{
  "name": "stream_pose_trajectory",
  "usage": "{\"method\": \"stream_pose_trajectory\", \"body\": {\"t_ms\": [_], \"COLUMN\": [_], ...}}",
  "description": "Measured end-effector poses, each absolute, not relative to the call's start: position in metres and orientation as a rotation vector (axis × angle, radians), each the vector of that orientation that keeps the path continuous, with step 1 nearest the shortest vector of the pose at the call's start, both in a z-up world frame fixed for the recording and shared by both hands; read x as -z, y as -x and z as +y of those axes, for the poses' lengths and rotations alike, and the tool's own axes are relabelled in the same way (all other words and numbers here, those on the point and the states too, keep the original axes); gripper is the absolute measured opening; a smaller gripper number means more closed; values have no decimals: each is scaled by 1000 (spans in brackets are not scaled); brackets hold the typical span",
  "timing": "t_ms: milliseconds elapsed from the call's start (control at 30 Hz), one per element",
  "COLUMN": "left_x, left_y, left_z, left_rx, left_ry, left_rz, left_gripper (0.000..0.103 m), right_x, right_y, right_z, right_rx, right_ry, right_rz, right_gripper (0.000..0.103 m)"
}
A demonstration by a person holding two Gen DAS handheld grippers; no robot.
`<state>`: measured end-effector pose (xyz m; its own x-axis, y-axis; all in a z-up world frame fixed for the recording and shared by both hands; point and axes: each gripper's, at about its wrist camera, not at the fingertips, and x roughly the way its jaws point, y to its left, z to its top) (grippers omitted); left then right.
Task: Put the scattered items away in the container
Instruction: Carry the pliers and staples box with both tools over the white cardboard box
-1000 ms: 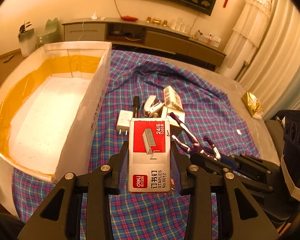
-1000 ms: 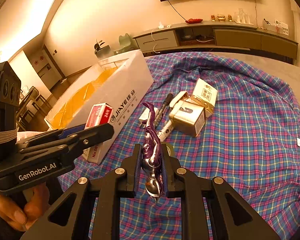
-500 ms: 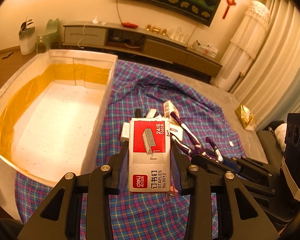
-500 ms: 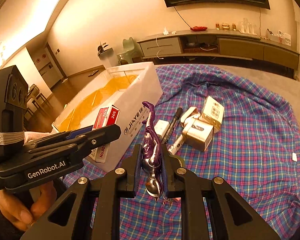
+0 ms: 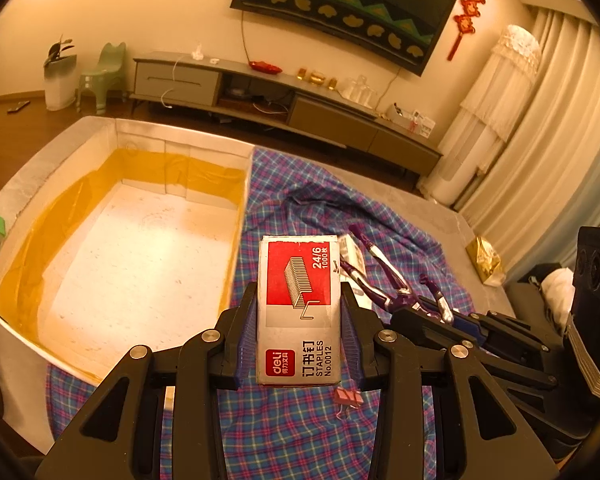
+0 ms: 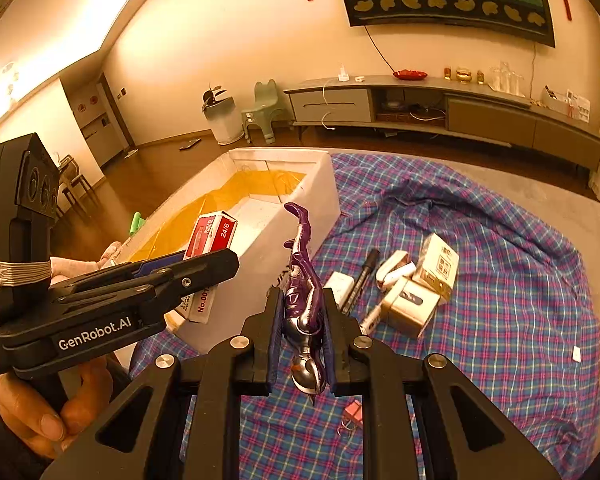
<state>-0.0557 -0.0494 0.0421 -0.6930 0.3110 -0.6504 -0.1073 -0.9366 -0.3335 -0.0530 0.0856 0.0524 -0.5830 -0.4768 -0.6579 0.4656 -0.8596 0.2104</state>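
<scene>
open box [image 5: 140, 264], near wall [image 5: 236, 248] blocking

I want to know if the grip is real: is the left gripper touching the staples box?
Touching. The left wrist view shows the left gripper with both pads pressed against the sides of the staples box, held off the plaid cloth.

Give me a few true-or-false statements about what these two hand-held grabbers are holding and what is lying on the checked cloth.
1. The left gripper clamps a red and grey cardboard staples box. True.
2. The right gripper is empty. False: it is shut on a purple and silver toy figure.
3. The white foam container with yellow tape lining already holds several items. False: its visible floor is bare.
4. A small pink binder clip lies on the blue plaid cloth. True.
5. A black marker pen lies on the cloth near some small cardboard boxes. True.
</scene>
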Motion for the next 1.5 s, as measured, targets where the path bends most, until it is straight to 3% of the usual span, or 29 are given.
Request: {"method": "stream_pose_trajectory", "body": {"t_ms": [1500], "left_x": [-48], "left_y": [111], "left_z": [-157], "left_rx": [-2745], "left_ry": [1067], "left_rz": [-680], "left_gripper": [39], "right_x": [-85], "right_y": [102], "right_z": [-21], "right_rx": [2319], "right_ry": [-953], "right_rz": [177], "right_gripper": [19]}}
